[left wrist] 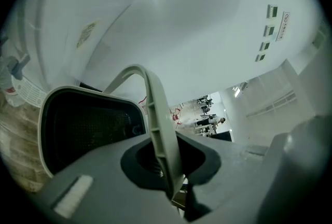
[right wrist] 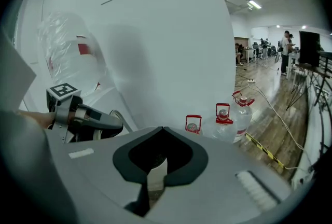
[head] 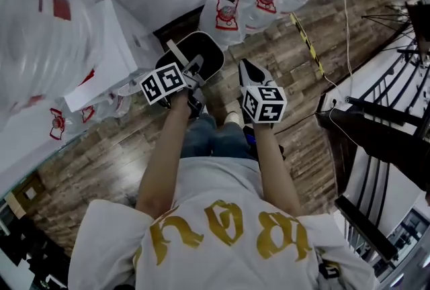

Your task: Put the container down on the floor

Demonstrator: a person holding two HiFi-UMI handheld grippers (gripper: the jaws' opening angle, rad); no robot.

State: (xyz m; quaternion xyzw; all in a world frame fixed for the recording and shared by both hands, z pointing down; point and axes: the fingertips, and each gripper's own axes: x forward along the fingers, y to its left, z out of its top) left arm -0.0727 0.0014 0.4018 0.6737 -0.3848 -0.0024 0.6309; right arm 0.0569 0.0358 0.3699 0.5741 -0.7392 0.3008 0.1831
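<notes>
A black container (head: 203, 54) with a pale beige handle (head: 177, 52) hangs in front of me, over the wooden floor (head: 289, 60). My left gripper (head: 191, 72) is shut on that handle. In the left gripper view the handle (left wrist: 158, 114) runs up between the closed jaws of the left gripper (left wrist: 167, 153), and the container's dark inside (left wrist: 85, 129) opens to the left. My right gripper (head: 247, 71) is shut, just right of the container and apart from it. In the right gripper view the right gripper (right wrist: 162, 132) points at the white wall, with the left gripper (right wrist: 101, 122) to its left.
Three water bottles (head: 228, 13) with red caps stand along the wall, also seen as bottles (right wrist: 223, 119) in the right gripper view. A big clear jug (head: 40, 33) sits on a white dispenser (head: 117, 40) at left. Yellow-black tape (head: 308, 43) crosses the floor. Black racks (head: 390, 121) and cables stand at right.
</notes>
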